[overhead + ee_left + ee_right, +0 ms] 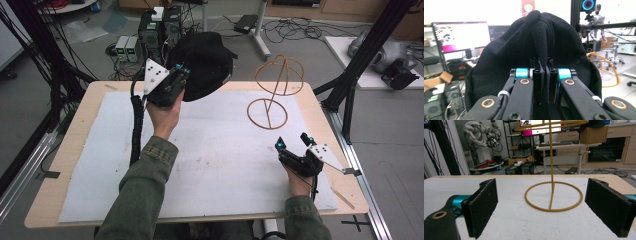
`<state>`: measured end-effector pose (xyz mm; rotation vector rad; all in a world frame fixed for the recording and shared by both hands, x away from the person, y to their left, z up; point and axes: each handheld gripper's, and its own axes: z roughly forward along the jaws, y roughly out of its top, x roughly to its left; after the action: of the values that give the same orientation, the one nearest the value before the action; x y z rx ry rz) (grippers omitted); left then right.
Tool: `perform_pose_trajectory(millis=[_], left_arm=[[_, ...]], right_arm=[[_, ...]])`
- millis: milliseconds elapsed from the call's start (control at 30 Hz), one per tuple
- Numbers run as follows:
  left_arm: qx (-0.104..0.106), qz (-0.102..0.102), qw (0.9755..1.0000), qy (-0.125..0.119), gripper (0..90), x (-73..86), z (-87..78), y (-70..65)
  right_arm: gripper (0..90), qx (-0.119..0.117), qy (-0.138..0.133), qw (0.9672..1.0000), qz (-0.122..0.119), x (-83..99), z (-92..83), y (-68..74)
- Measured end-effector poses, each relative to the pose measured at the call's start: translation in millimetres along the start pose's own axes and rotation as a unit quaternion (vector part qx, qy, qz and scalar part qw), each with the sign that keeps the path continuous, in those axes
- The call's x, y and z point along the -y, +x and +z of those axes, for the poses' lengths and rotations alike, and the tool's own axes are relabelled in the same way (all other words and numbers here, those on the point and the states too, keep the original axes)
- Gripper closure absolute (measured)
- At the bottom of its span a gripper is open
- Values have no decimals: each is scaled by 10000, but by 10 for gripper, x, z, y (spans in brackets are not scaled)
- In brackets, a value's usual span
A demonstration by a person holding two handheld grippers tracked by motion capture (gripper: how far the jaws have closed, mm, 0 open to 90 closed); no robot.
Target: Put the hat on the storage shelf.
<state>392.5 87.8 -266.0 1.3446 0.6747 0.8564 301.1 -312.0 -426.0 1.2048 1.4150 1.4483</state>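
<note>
White mat [210, 165] on wooden table [80, 130]; left gripper [172, 82] fingers pinching black cap [205, 62], right gripper [295, 142] fingers spread.

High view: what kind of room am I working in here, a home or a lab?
Most likely a robotics lab or workshop. Computer towers and loose cables lie on the floor behind the table, black aluminium framing surrounds it, and a lit monitor sits nearby.

robotics lab: floor computers [150, 35], tangled cables [295, 27], monitor [461, 35]
</note>
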Motion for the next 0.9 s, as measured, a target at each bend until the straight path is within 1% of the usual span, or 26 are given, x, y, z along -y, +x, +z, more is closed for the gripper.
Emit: perform_pose_trajectory(millis=[133, 167, 200, 267, 333, 400, 433, 467, 533, 600, 667, 700, 733, 767, 800, 900], left_arm=[[168, -59, 9998, -53, 877, -4, 120, -85], [234, -81, 9997, -65, 876, -9, 168, -120], [234, -81, 9997, -65, 877, -9, 168, -120], [329, -88, 9994, -65, 877, -14, 229, -160], [445, -191, 9988, -83, 877, -14, 283, -200], [531, -208, 9983, -98, 877, -18, 343, -252], [595, -202, 9979, -127, 877, -21, 404, -300], [595, -202, 9979, -127, 876, -21, 404, -300], [676, -176, 9975, -115, 876, -20, 492, -357], [733, -171, 9971, -108, 877, -12, 568, -404], [822, -156, 9964, -121, 877, -3, 703, -499], [822, -156, 9964, -121, 877, -3, 703, -499], [846, -159, 9962, -118, 877, -3, 746, -530], [895, -144, 9958, -122, 877, -7, 832, -592], [895, -144, 9958, -122, 877, -7, 832, -592], [978, -169, 9950, -144, 877, -15, 963, -676]], right_arm=[[105, -19, 4, 10000, -39, -1, -8, 6], [106, -34, -3, 10000, -8, -2, -10, 7], [106, -34, -3, 10000, -8, -2, -10, 7], [105, -53, 11, 10000, 11, -2, -10, 6], [105, -65, 6, 10000, 0, -1, -9, 8], [105, -121, 24, 9999, -29, 2, -4, 15], [105, -132, 27, 9999, -35, 3, -1, 18], [105, -140, 39, 9999, -18, 4, -1, 22], [105, -145, 39, 9999, -24, 4, -2, 25], [105, -172, 11, 9998, -86, 2, 5, 28], [105, -207, 38, 9998, -38, 5, 3, 40], [105, -229, 41, 9997, -48, 6, 5, 40], [105, -229, 41, 9997, -48, 6, 5, 40], [105, -279, 53, 9996, -69, 10, 8, 52], [105, -279, 53, 9996, -69, 10, 8, 52], [105, -358, 79, 9993, -105, 15, 15, 83]])
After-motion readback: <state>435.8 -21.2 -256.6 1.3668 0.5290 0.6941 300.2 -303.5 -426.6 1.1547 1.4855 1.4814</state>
